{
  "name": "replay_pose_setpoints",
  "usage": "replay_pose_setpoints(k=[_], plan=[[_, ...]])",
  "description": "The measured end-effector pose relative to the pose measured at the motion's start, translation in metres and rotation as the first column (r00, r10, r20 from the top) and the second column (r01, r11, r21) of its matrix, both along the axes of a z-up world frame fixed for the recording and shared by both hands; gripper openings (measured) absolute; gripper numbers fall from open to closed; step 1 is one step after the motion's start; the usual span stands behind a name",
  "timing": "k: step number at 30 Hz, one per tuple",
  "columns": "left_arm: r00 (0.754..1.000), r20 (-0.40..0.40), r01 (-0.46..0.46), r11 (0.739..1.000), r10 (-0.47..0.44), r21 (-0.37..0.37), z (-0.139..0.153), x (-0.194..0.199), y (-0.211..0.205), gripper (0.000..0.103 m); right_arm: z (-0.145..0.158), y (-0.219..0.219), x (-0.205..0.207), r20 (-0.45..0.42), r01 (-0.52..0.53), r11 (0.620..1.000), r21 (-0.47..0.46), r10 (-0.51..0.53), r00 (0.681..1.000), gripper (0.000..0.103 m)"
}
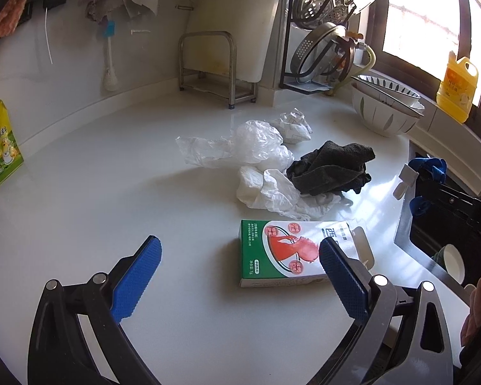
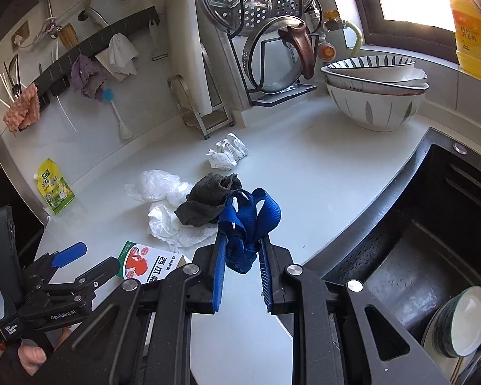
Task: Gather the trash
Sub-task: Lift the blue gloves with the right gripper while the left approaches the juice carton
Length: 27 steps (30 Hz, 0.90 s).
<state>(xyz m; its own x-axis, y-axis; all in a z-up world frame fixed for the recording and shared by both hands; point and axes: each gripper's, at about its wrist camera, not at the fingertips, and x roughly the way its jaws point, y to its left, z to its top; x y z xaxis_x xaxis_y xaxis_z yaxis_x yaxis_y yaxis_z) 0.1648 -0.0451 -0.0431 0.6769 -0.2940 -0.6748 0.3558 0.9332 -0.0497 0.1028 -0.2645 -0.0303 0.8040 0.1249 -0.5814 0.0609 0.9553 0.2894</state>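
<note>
Trash lies on the white counter (image 1: 112, 192): a green-and-white carton (image 1: 291, 253) lying flat, a crumpled white paper towel (image 1: 269, 192), a clear plastic bag (image 1: 240, 147), a dark grey rag (image 1: 333, 166) and a crumpled printed paper (image 1: 293, 125). My left gripper (image 1: 240, 256) is open just above the counter, its right finger over the carton's near end. My right gripper (image 2: 242, 243) is shut on a blue strap (image 2: 247, 221), held above the counter by the sink. The carton (image 2: 147, 263), rag (image 2: 208, 199) and paper (image 2: 227, 155) show there too.
A black sink (image 2: 433, 224) with a bowl (image 2: 461, 320) in it lies to the right. Stacked bowls (image 2: 375, 93), a dish rack with steamer (image 2: 259, 16), a yellow bottle (image 1: 457, 88), a small steel rack (image 1: 208, 64) and a yellow-green pouch (image 1: 1, 144) ring the counter.
</note>
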Motion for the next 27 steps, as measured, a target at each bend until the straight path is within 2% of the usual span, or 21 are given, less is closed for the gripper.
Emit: replay_pose_setpoints(k=[11,22,27], plan=[[0.998,-0.045,-0.042,0.999,0.041,-0.014,-0.005,-0.012,-0.025,0.097,-0.002,-0.012,-0.027,0.020,0.015,1.000,0.010,-0.015,1.000,0.019],[0.985,-0.058,-0.167,0.986,0.165,-0.026,-0.006,-0.030,-0.042,0.097,0.000,-0.032,-0.052,0.058,0.044,0.999,0.029,-0.045,0.997,0.019],[0.975,-0.064,-0.215,0.977,0.215,-0.001,-0.012,-0.027,-0.061,0.097,-0.003,-0.043,-0.061,0.062,0.051,0.997,0.059,-0.055,0.997,0.019]])
